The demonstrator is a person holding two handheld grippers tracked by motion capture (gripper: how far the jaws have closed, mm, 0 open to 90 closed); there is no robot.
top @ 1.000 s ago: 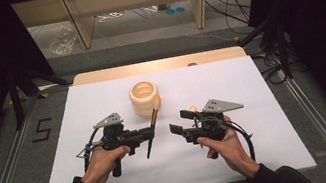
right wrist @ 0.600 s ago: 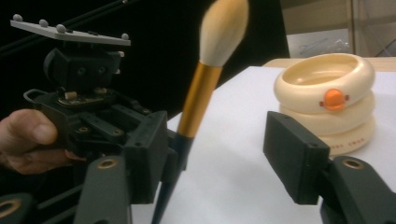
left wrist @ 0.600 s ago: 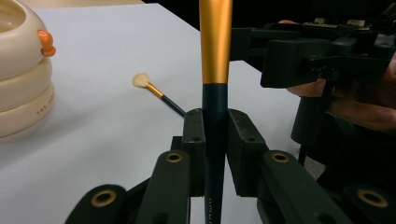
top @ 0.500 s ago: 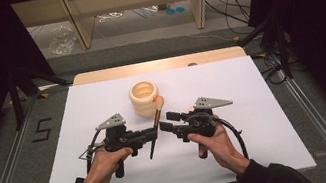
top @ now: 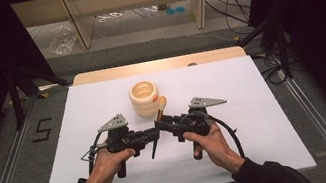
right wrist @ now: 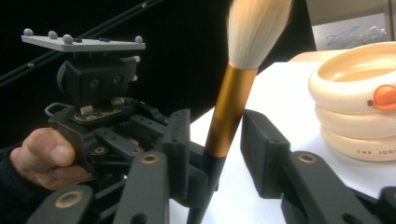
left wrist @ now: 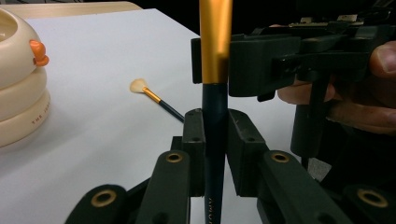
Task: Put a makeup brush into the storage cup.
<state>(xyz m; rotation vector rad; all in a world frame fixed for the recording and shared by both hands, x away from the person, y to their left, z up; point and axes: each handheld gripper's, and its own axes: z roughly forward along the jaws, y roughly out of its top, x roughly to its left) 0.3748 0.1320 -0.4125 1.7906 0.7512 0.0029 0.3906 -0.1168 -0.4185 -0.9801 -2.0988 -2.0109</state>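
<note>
1. Compared with the earlier high view, the right gripper (top: 165,121) now sits closer to the left gripper (top: 154,132) at the middle of the table; its jaws have just been closing, with the brush (top: 157,134) between them.
2. Left gripper: its jaws are clamped on the dark lower handle of the brush, which stands upright between the pads in the left gripper view (left wrist: 215,140).
3. Right gripper: its jaws stand on either side of the gold band of the brush (right wrist: 229,112); a gap remains between the right-hand pad and the band, so the pads do not press on it.
4. Brush: it is held just above the white table top (top: 255,105), between the two grippers, with its pale bristle tip pointing away from the person toward the cream cup (top: 145,98).
5. Cream cup: a ribbed, ring-stacked holder with a small orange knob on its side, standing just beyond the grippers.
6. Second, smaller brush (left wrist: 156,99): it lies flat on the table top, seen in the left gripper view beyond the jaws.
</note>
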